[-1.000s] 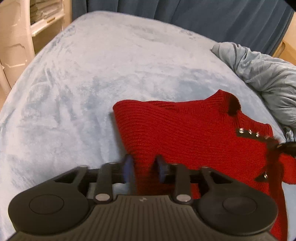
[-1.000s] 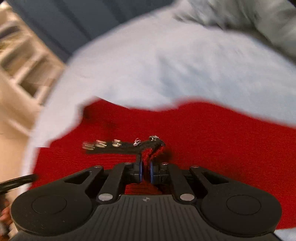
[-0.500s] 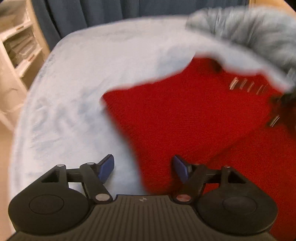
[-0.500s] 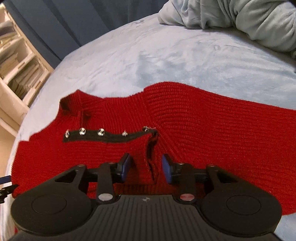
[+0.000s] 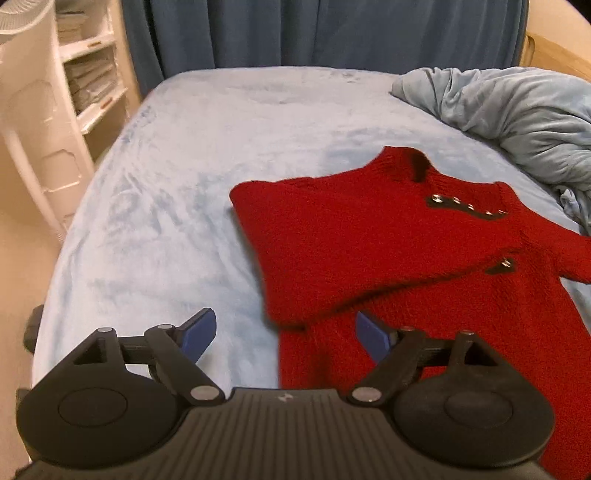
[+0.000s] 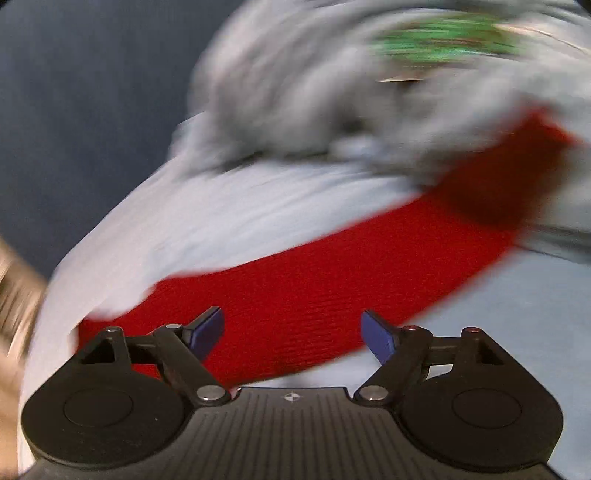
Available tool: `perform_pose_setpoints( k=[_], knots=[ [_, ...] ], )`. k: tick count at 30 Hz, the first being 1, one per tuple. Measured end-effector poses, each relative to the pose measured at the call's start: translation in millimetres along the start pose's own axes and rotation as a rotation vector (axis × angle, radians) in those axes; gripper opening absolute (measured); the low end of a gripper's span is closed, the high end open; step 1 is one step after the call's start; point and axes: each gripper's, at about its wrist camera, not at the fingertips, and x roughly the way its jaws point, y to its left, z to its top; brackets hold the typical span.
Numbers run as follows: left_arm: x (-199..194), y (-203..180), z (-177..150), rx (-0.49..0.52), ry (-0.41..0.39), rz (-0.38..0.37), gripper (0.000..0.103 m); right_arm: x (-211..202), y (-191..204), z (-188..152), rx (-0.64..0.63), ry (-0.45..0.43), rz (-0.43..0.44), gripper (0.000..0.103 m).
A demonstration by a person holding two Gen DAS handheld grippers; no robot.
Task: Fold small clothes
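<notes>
Left gripper [image 5: 284,334]: jaws spread wide, nothing between the blue pads [image 5: 197,332], hovering over the near left edge of the red sweater [image 5: 369,236]. One pad over bare blanket, the other over red knit; not gripping either.

Right gripper [image 6: 291,330]: jaws also spread wide, released, empty. Blue fingertips [image 6: 376,334] straddling a long red sleeve [image 6: 332,280] that runs diagonally up to the right across the frame. Contact with the knit cannot be told; right wrist view heavily motion-blurred.

Sweater lying on the light blue fleece blanket [image 5: 184,166], right of centre in the left wrist view. Left side folded in over the body, with a straight folded edge down the left. Collar [image 5: 417,166] toward the far side. Black placket strip with metal snaps [image 5: 465,206] below the collar, one more snap tab [image 5: 504,264] lower down. Other sleeve sticking out past the right edge of that frame.

Beyond the sweater: crumpled pale blue duvet [image 5: 517,122] heaped at far right, just beside the sleeve end. Dark blue curtain [image 5: 332,33] behind the bed. White shelving unit [image 5: 55,110] at left with stacked items on its shelves. Green blur [image 6: 439,44] above the grey bedding in the right wrist view, unidentifiable.
</notes>
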Motion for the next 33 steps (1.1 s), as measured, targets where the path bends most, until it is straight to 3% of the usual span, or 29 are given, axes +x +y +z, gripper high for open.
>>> perform_pose_setpoints(
  k=[2, 5, 9, 12, 13, 15, 16, 17, 19, 22, 25, 28, 30, 32, 33],
  knots=[
    [-14, -9, -12, -0.016, -0.012, 0.018, 0.087, -3, -41, 4, 0.115, -0.012, -0.088, 0.084],
    [-20, -16, -25, -0.057, 0.004, 0.044, 0.090, 4, -78, 3, 0.208, -0.054, -0.148, 0.084],
    [-14, -22, -24, -0.073, 0.040, 0.072, 0.090, 26, -108, 11, 0.334, -0.048, -0.108, 0.083],
    [-14, -26, -17, -0.075, 0.033, 0.071, 0.090, 36, -114, 20, 0.423, -0.054, -0.004, 0.081],
    [-13, -28, -15, -0.072, 0.032, 0.071, 0.090, 38, -115, 23, 0.439, -0.068, 0.007, 0.077],
    [-11, -30, -11, -0.059, 0.032, 0.074, 0.090, 42, -113, 29, 0.424, -0.091, -0.001, 0.052],
    [-10, -31, -10, -0.055, 0.032, 0.076, 0.090, 45, -112, 32, 0.410, -0.085, -0.019, 0.022],
    [-10, -31, -10, -0.053, 0.032, 0.077, 0.090, 46, -114, 35, 0.403, -0.076, -0.031, 0.007],
    [-10, -29, -9, -0.059, 0.028, 0.074, 0.090, 45, -112, 40, 0.412, -0.088, -0.037, 0.000],
    [-12, -24, -10, -0.065, 0.021, 0.081, 0.090, 29, -86, 45, 0.336, -0.152, -0.002, 0.000],
    [-14, -18, -11, -0.079, 0.022, 0.086, 0.090, 14, -46, 52, 0.170, -0.211, 0.049, 0.000],
    [-16, -9, -12, -0.110, 0.024, 0.085, 0.090, 17, -20, 58, 0.111, -0.188, 0.030, 0.001],
    [-19, -4, -12, -0.125, 0.019, 0.084, 0.090, 25, -25, 54, 0.184, -0.149, -0.023, 0.017],
    [-21, -1, -13, -0.126, 0.016, 0.091, 0.090, 28, -41, 43, 0.258, -0.141, -0.076, 0.067],
    [-21, 0, -14, -0.123, 0.016, 0.094, 0.090, 30, -51, 34, 0.286, -0.146, -0.113, 0.071]
  ],
)
